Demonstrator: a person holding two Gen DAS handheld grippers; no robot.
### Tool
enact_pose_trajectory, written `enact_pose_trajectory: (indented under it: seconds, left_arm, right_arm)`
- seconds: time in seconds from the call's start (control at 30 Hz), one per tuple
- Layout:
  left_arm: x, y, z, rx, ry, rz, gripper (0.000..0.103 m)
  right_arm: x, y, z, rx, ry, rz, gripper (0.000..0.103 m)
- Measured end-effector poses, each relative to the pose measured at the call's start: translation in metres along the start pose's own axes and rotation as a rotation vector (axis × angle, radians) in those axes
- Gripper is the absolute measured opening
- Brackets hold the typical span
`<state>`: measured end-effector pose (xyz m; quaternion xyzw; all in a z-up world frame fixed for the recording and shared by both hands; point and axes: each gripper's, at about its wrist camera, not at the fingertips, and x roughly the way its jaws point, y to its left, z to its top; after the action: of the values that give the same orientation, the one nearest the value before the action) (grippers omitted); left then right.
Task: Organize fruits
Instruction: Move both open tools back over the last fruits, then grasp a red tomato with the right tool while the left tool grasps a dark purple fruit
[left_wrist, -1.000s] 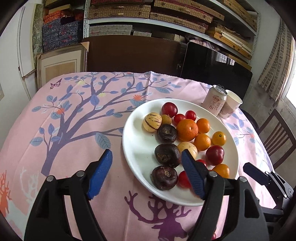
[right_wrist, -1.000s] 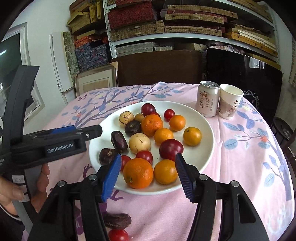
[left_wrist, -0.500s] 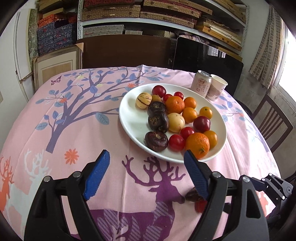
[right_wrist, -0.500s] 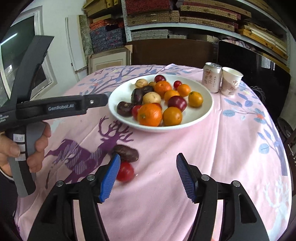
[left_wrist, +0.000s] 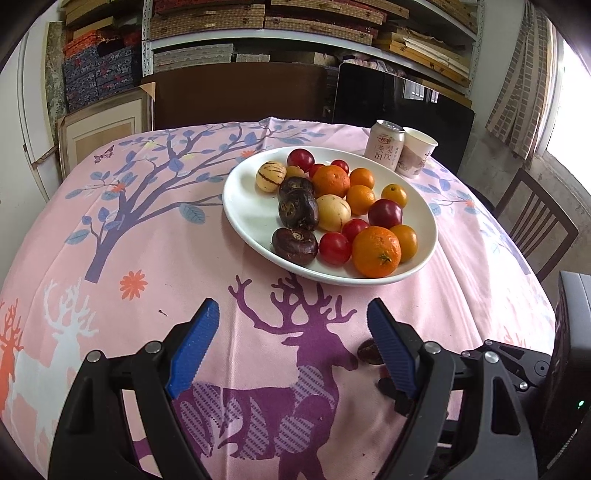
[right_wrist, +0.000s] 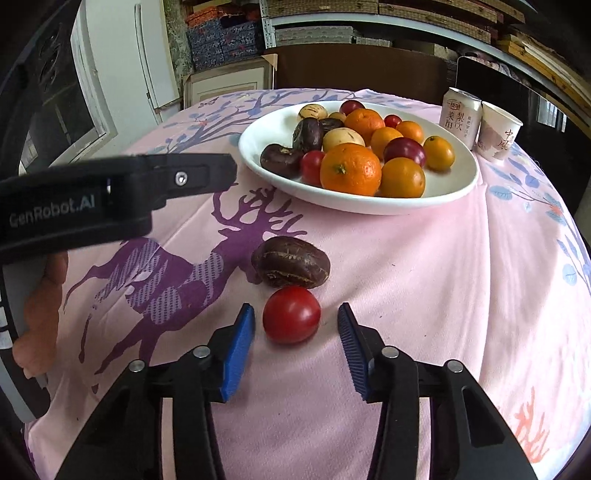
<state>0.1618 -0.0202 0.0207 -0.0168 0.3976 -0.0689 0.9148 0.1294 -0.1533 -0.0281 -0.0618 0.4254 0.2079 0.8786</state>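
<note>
A white plate (left_wrist: 251, 218) (right_wrist: 454, 188) holds several oranges, red tomatoes, dark brown fruits and pale striped ones. A loose red tomato (right_wrist: 291, 315) lies on the pink cloth just in front of my open right gripper (right_wrist: 296, 325), between its blue pads but untouched. A loose dark brown fruit (right_wrist: 290, 262) lies just beyond it; it peeks out beside my left gripper's right finger (left_wrist: 369, 352). My left gripper (left_wrist: 291, 332) is open and empty over the purple deer print, short of the plate.
A drink can (left_wrist: 384, 147) (right_wrist: 460, 114) and a paper cup (left_wrist: 417, 155) (right_wrist: 498, 133) stand behind the plate at the right. A wooden chair (left_wrist: 535, 225) is off the table's right edge. Shelves and frames fill the back wall.
Both grippers have pulled back from the plate toward the table's near edge. The right gripper has dropped lower and come up to the loose tomato, which now sits between its pads.
</note>
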Motion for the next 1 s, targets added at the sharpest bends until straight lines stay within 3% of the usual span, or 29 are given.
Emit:
enact_pose_trajectory:
  seconds: [0.03, 0.57, 1.0]
  left_arm:
    - [0.0, -0.001, 0.0, 0.002, 0.001, 0.0, 0.08]
    - [0.004, -0.016, -0.015, 0.042, 0.047, -0.011, 0.08]
    - [0.022, -0.074, -0.039, 0.21, 0.109, -0.038, 0.08]
  right_arm:
    - [-0.001, -0.001, 0.0, 0.006, 0.003, 0.02, 0.03]
    - [-0.031, -0.054, -0.007, 0.177, -0.082, 0.003, 0.03]
    - [-0.037, -0.076, -0.005, 0.262, -0.118, -0.02, 0.03]
